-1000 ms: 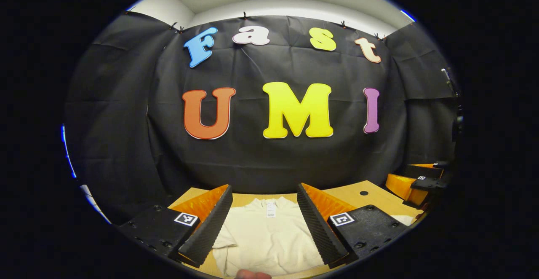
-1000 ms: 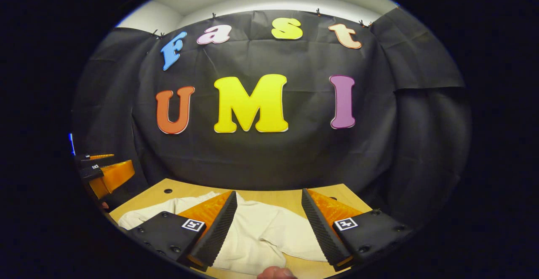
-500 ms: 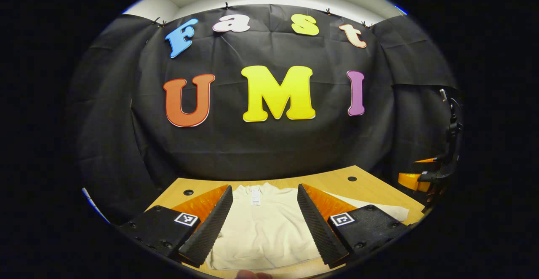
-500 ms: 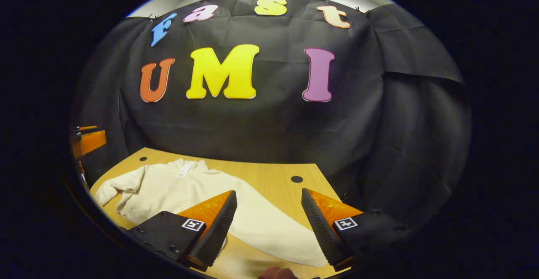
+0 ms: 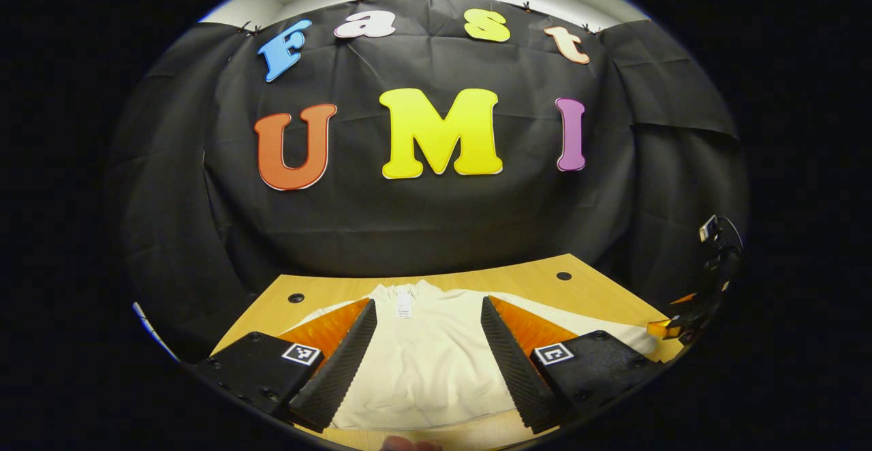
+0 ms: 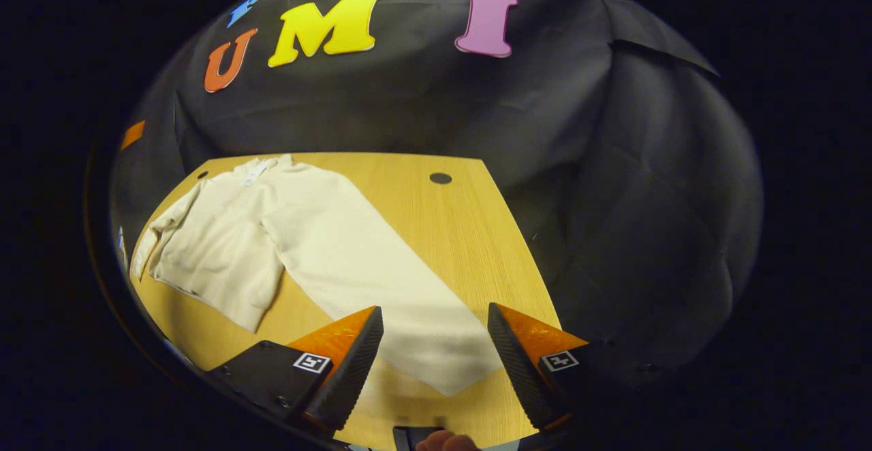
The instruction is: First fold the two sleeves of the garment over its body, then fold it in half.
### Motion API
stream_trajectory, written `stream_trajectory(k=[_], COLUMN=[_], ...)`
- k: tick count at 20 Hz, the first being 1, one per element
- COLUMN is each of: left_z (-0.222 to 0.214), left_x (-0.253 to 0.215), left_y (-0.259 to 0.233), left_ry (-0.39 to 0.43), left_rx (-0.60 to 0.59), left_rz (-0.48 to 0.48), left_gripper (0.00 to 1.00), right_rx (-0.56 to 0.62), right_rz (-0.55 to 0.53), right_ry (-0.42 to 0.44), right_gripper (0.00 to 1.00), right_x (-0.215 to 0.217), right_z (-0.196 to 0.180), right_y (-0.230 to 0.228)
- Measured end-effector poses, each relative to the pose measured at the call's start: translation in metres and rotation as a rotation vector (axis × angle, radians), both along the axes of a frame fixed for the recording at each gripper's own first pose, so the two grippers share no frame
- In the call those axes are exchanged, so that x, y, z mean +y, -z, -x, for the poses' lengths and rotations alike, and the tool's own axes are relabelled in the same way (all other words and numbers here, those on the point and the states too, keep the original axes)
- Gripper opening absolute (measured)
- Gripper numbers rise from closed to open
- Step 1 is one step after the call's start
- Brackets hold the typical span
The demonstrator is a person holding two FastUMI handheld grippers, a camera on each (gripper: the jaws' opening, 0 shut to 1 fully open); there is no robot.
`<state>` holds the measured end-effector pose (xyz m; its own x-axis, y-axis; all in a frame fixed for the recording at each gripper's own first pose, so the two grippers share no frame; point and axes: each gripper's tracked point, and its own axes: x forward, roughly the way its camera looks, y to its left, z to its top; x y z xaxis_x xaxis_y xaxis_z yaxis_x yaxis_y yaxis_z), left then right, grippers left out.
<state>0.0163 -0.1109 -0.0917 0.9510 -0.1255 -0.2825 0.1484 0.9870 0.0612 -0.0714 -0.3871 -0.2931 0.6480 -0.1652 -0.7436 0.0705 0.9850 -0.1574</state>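
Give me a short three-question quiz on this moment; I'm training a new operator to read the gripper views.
1. True or false: in the right gripper view, the right gripper is shut on the sleeve.
2. What does the garment lie on? A) wooden table B) floor C) chair
3. Fill in: in the right gripper view, the long sleeve lies spread out ___ the garment's body, not folded over it.

Key
1. False: its fingers stand apart above the sleeve's end.
2. A, the wooden table.
3. Beside (away from).
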Motion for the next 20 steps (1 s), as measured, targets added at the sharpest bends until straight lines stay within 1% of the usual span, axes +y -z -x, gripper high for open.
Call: stream_trajectory(k=[2,4,8,9,10,11,12,13,14,15,16,17,19,20], left_z=[0.002,0.004,0.007,0.008,0.008,0.010,0.012,0.013,0.013,0.014,0.014,0.014,0.018,0.020], left_x=[-0.001,0.001,0.005,0.007,0.008,0.009,0.010,0.011,0.014,0.017,0.019,0.020,0.021,0.022], left_y=[0.005,0.005,0.006,0.006,0.006,0.009,0.009,0.008,0.007,0.005,0.003,0.004,0.005,0.005], left_ry=[0.002,-0.001,-0.011,-0.015,-0.019,-0.024,-0.026,-0.028,-0.034,-0.042,-0.047,-0.052,-0.054,-0.057], left_rx=[0.012,0.019,0.027,0.028,0.029,0.033,0.035,0.036,0.031,0.027,0.022,0.024,0.029,0.032], left_rz=[-0.008,-0.024,-0.038,-0.042,-0.043,-0.041,-0.038,-0.039,-0.045,-0.051,-0.052,-0.051,-0.047,-0.046], left_gripper=[0.98,0.98,0.98,0.98,0.98,0.98,0.98,0.98,0.98,0.98,0.98,0.98,0.98,0.98], right_rx=[0.093,0.129,0.166,0.190,0.188,0.189,0.179,0.179,0.179,0.182,0.180,0.180,0.177,0.175], right_rz=[-0.003,0.002,-0.001,-0.019,-0.040,-0.083,-0.111,-0.122,-0.121,-0.128,-0.131,-0.130,-0.156,-0.171], right_ry=[-0.009,-0.010,0.010,0.001,-0.002,-0.004,0.015,0.020,0.007,-0.015,-0.027,-0.034,-0.026,0.001], right_gripper=[0.96,0.96,0.96,0.96,0.96,0.94,0.93,0.82,0.84,0.78,0.70,0.42,0.42,0.42], right_x=[-0.013,-0.021,-0.039,-0.037,-0.036,-0.032,-0.033,-0.035,-0.033,-0.029,-0.028,-0.028,-0.029,-0.029], right_z=[0.013,0.016,0.015,0.019,0.020,0.020,0.021,0.020,0.021,0.022,0.021,0.019,0.018,0.018], right_y=[0.029,0.044,0.068,0.071,0.072,0.074,0.073,0.077,0.074,0.075,0.076,0.076,0.075,0.072])
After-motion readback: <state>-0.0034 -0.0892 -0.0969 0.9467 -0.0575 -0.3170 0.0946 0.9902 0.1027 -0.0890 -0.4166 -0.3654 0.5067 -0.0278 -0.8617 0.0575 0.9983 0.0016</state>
